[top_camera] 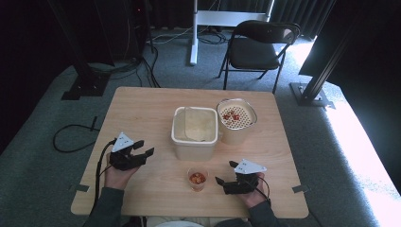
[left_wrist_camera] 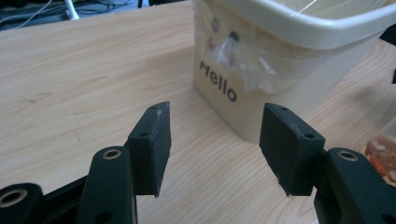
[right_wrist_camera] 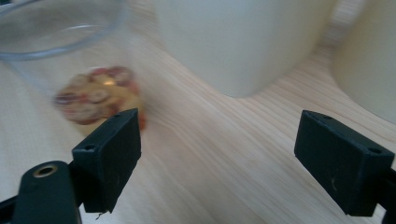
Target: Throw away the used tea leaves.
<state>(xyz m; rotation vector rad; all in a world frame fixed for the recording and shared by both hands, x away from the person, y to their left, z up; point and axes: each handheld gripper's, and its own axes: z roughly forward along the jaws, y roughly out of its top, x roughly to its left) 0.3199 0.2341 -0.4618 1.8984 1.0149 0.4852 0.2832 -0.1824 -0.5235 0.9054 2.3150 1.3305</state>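
Note:
A small clear cup (top_camera: 197, 178) with red and orange pieces at its bottom stands near the table's front edge. My right gripper (top_camera: 224, 172) lies just to its right, open and holding nothing. In the right gripper view the cup (right_wrist_camera: 93, 91) shows blurred beyond the left jaw, outside the open gripper (right_wrist_camera: 217, 144). My left gripper (top_camera: 144, 147) rests open at the table's left, pointing at a cream square bin (top_camera: 195, 139). In the left gripper view the bin (left_wrist_camera: 280, 79), marked "Hello", stands ahead of the open gripper (left_wrist_camera: 215, 140), apart from it.
A clear plastic bag (top_camera: 195, 124) lies inside the bin. A cream jug (top_camera: 235, 135) with a perforated strainer holding red bits stands to the bin's right. A black folding chair (top_camera: 257, 47) and cables are on the floor beyond the wooden table (top_camera: 142, 109).

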